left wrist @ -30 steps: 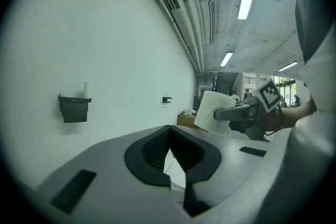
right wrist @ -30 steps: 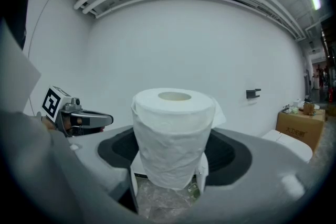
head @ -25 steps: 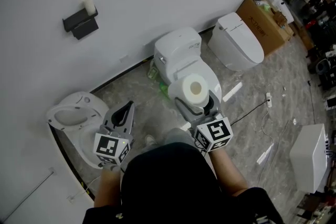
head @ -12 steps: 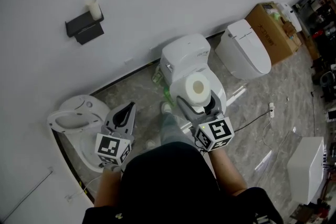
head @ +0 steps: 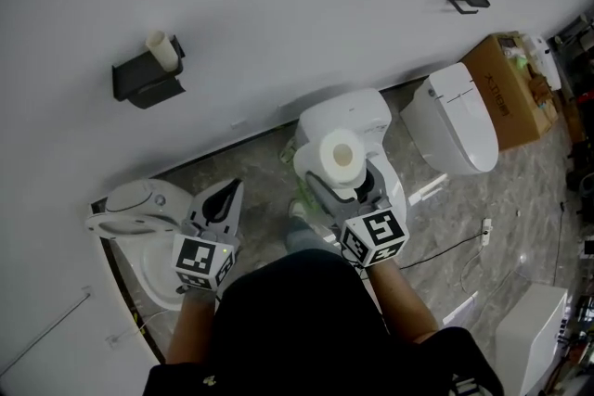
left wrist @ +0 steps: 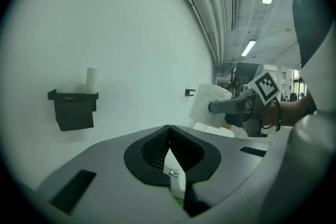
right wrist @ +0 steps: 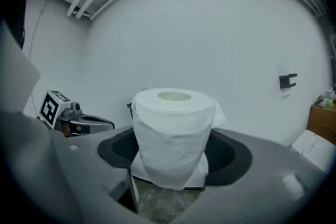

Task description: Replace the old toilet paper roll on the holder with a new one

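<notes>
the right gripper (head: 349, 183) grips a full new toilet paper roll (head: 339, 157) upright between its wide-set jaws, with a loose sheet hanging down the roll's front. the left gripper (head: 224, 199) is empty, its jaws pressed together. both are held out in front of the person, well apart from the white wall. the black holder (head: 141, 81) hangs on that wall, up and to the left, with the thin old roll (head: 162, 50) standing upright on top of it. a white toilet (head: 345, 114) sits below the new roll.

Old roll (head: 161, 51) upright on wall holder (head: 144, 81), left of middle toilet (head: 360, 111). New roll (head: 339, 159) between right gripper (head: 345, 183) jaws.
</notes>
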A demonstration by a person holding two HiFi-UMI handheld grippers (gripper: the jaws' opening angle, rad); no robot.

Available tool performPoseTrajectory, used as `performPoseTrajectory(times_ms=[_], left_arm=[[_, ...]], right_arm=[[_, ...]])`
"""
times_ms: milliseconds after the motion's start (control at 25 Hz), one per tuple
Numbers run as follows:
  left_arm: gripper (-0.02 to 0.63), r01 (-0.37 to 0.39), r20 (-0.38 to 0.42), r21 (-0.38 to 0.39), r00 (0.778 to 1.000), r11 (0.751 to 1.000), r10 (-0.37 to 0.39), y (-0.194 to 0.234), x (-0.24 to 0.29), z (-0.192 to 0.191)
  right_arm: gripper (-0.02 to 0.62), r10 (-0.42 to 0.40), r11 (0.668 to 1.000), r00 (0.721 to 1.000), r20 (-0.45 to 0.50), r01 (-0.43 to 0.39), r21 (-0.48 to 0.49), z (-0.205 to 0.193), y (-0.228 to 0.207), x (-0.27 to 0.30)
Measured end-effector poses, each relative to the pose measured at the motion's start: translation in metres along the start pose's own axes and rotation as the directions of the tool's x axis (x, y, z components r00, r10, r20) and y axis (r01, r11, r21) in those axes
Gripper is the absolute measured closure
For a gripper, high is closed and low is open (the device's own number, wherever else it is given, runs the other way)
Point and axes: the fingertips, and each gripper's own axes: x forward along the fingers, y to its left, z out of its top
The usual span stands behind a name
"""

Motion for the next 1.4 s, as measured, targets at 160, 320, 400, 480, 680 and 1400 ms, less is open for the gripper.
performPoseTrajectory(times_ms=[160,320,400,480,680,1400], left_arm=[[0.594,-0.071,0.002,-0.013,0.997,0.997,0.071,0.015,0.029,0.019],[0.594,-0.160,0.002,-0.029,0.987,0.987,0.160,0.027,0.050,0.033],[0.594,-0.212,0.007,-0.039,0.977,0.977,0.212,0.035,0.054,0.040],[0.594,-0.267,0.011,-0.053,0.963,0.962,0.268,0.044,0.055,0.046],[0.594,-0.401,0.006,-0.039,0.916,0.915,0.402,0.076,0.039,0.055],[0.478,-0.521,0.080,-0.024,0.850,0.853,0.521,0.221,0.025,0.106]], right_arm=[[0.227,0.072,0.997,0.997,0.005,-0.072,-0.010,0.019,-0.024,0.032],[0.227,0.151,0.988,0.988,0.006,-0.151,-0.021,0.036,-0.043,0.061],[0.227,0.192,0.981,0.981,0.006,-0.191,-0.025,0.044,-0.048,0.075],[0.227,0.231,0.972,0.973,0.006,-0.231,-0.036,0.050,-0.051,0.088],[0.227,0.303,0.952,0.953,-0.002,-0.303,-0.043,0.058,-0.041,0.120],[0.227,0.311,0.948,0.950,-0.020,-0.312,-0.062,0.075,0.005,0.195]])
